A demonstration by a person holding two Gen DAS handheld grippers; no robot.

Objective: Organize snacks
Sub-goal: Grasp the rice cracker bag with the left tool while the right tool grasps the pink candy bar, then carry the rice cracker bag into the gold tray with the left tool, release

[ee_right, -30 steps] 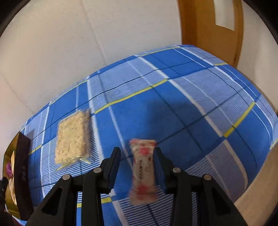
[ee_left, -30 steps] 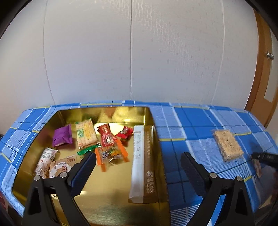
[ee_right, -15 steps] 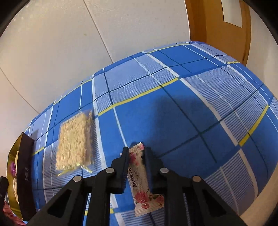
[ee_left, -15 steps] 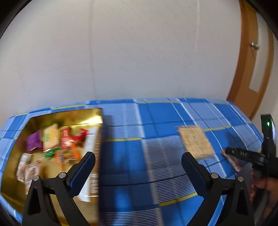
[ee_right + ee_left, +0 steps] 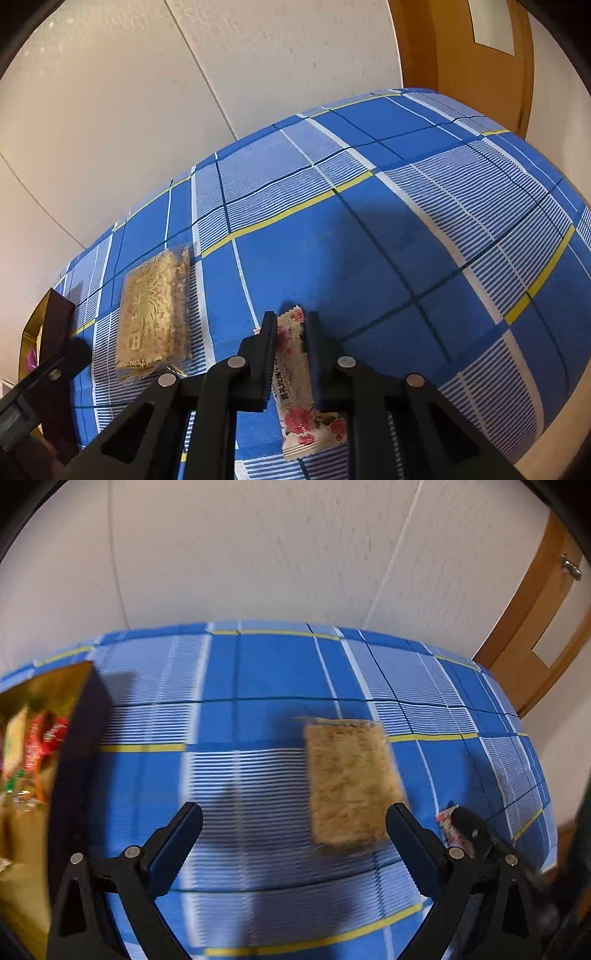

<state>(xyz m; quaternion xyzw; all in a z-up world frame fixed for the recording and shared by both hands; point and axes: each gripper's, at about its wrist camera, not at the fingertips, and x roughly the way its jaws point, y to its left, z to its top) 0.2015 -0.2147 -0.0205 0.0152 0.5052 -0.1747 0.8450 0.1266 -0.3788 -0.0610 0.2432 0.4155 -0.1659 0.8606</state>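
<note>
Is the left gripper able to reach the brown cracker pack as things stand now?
Probably yes. The left gripper is open, and the brown cracker pack lies flat on the blue cloth just ahead, toward its right finger. Nothing lies between them.

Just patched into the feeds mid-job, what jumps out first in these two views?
The right hand-held gripper stands out first, its jaws shut on a slim snack packet with pink flowers on the blue checked tablecloth. Beside it, to its left in that view, lies a flat golden-brown rice cracker pack, with the left hand-held gripper open over it. The gold box of snacks sits at the far left edge.
</note>
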